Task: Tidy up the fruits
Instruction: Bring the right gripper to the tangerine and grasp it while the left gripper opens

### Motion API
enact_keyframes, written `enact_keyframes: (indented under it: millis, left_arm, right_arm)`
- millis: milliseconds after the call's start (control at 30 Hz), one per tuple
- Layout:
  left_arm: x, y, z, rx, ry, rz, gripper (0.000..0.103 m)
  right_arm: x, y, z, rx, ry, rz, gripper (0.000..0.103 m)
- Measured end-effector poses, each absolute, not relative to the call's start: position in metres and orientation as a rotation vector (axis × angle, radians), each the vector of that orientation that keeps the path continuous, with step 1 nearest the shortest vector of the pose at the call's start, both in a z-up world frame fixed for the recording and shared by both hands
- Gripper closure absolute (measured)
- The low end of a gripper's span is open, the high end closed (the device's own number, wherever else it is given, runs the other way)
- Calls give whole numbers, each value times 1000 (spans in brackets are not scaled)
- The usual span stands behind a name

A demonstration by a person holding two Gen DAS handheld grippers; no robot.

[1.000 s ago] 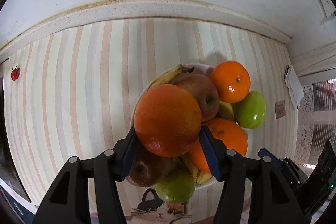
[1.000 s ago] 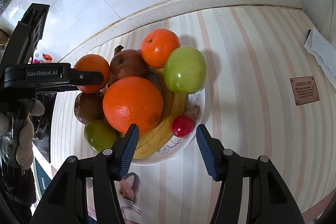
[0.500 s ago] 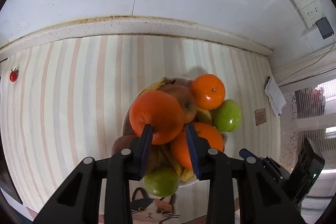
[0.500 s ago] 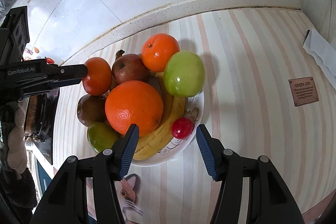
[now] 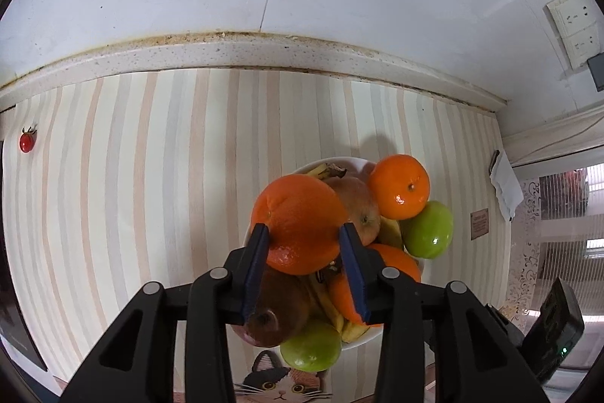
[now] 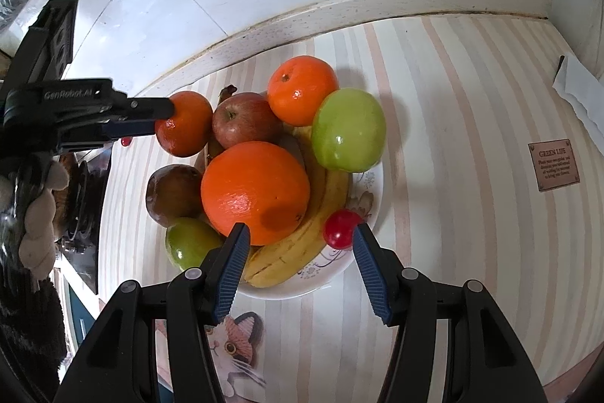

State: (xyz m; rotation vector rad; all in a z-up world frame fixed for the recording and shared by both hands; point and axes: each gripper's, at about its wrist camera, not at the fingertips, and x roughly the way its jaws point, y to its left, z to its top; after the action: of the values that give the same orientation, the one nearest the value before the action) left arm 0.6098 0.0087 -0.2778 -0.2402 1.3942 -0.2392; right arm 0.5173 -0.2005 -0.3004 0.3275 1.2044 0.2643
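Over the plate (image 6: 372,244) our left gripper (image 5: 307,244) clamps an orange (image 5: 300,223), our right gripper (image 6: 300,248) gapes empty near its cherry tomato (image 6: 339,223).

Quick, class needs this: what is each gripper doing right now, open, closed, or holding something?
Left gripper: closed on an orange, held above the fruit plate.
Right gripper: jaws open, holding nothing, over the plate's near edge.

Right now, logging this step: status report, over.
Left gripper shut on orange. Right gripper open, empty, above plate. Piled fruit close beside the held orange.
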Motion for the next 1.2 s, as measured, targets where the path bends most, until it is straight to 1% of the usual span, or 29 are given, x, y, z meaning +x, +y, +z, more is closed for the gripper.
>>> enact_keyframes:
  millis: [133, 200, 267, 367, 567, 700, 833, 1000, 1133, 1200]
  left_arm:
    - [605, 7, -279, -252, 1401, -267, 68]
    - [601, 5, -280, -243, 1403, -279, 68]
    - [596, 4, -282, -242, 1404, -294, 68]
    - [593, 4, -282, -235, 1386, -302, 68]
    - [593, 5, -282, -241, 1372, -315, 68]
    - [589, 2, -281, -202, 1352, -322, 68]
    - [587, 0, -280, -177, 1341, -327, 68]
    - [583, 2, -279, -180, 1343, -335, 66]
    - [582, 8, -283, -216, 1354, -331, 66]
    - [580, 9, -283, -216, 1361, -326, 66]
  right_arm:
    - [525, -206, -274, 414, 1142, 320, 43]
    - [541, -210, -265, 505, 1136, 359, 40]
    - [565, -213, -262, 627, 1162, 410, 40]
    - [610, -200, -265, 702, 1265, 481, 40]
    - [681, -142, -286, 575, 1528, 500, 40]
    - [703, -108, -297, 408, 1635, 492, 40]
    - [707, -81, -310, 277, 1729, 521, 40]
    - [705, -56, -312, 114, 1743, 558, 40]
    - [695, -43, -310, -31, 1720, 577, 49]
    - [694, -41, -308, -55, 1706, 580, 50]
